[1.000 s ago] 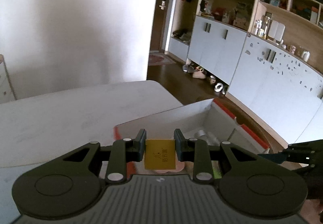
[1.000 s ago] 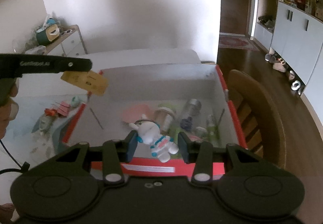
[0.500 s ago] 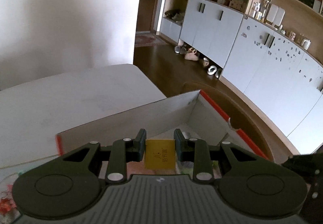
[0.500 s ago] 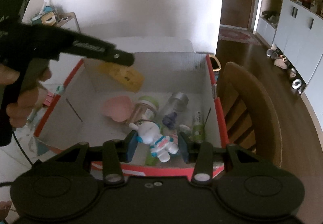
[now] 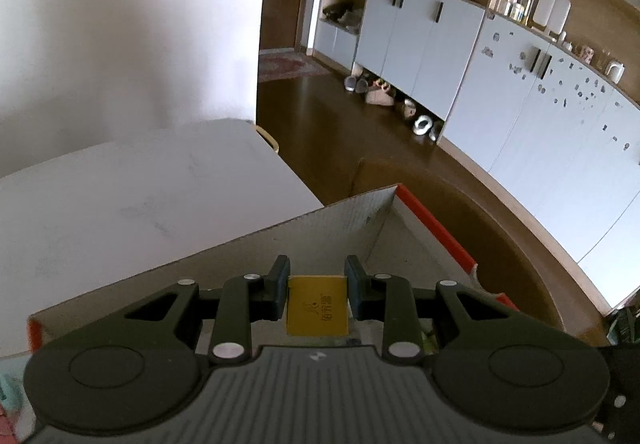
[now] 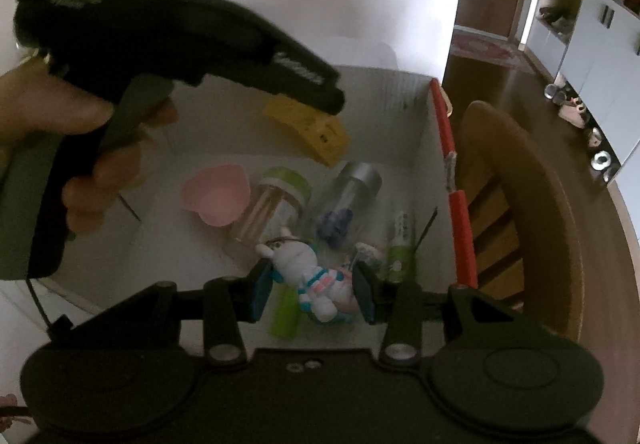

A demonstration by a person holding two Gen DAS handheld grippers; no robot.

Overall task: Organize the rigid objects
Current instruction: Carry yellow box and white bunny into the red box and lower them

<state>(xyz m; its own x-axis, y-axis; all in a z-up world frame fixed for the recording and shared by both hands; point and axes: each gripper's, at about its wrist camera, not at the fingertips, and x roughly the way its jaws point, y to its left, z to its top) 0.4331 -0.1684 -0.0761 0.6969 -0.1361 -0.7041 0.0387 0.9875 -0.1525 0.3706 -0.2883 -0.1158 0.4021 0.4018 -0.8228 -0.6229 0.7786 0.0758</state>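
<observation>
Left gripper with jaws clamped on a yellow packet above the cardboard box, right gripper with jaws gripping a white astronaut figure over the box, bottles lying inside.

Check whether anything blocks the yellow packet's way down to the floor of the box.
Nothing visible does: the yellow packet, clamped in the left tool, hangs over bare box floor; the pink heart dish and jars lie nearer.
</observation>
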